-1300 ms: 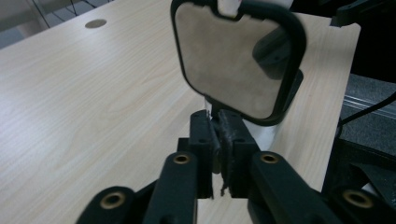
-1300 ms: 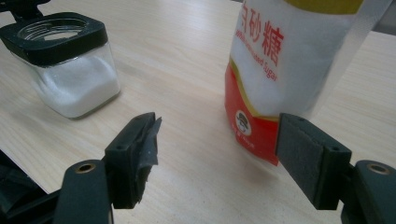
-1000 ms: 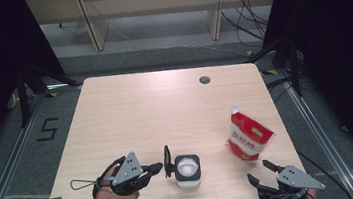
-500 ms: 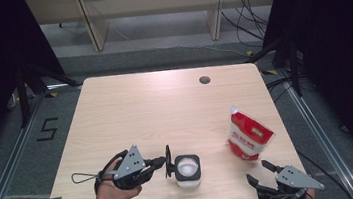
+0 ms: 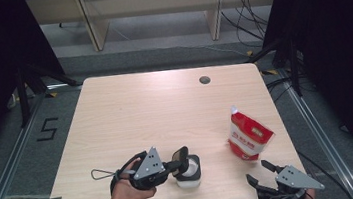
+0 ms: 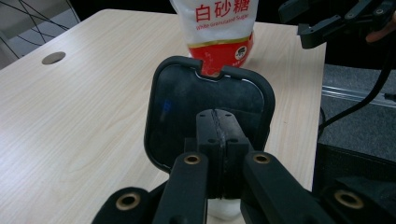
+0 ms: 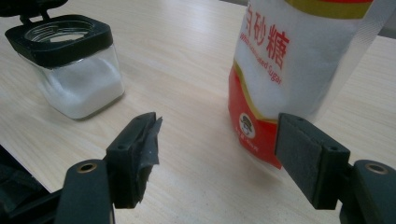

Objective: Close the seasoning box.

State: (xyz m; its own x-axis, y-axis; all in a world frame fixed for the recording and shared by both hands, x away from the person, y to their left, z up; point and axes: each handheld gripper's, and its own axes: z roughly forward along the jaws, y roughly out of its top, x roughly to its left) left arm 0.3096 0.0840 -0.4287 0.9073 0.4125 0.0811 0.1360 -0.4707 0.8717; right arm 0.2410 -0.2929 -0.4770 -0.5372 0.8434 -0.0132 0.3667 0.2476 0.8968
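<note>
A small square glass jar (image 5: 189,172) part-filled with white granules stands near the front edge of the pale wooden table (image 5: 156,112), a little left of the middle, its black hinged lid (image 6: 208,112) swung up and standing open above the black rim. The left gripper (image 5: 178,164), held level in the person's left hand (image 5: 125,193), has its jaws clenched on that lid; the left gripper view shows the two pads pressed together on the flap's near edge. To the right of the jar, well apart from it, a red and white bag of sugar (image 5: 249,137) stands upright. The right gripper (image 5: 259,172) sits at the table's front right corner, its jaws released and wide apart, pointed toward the bag with nothing between them.
</note>
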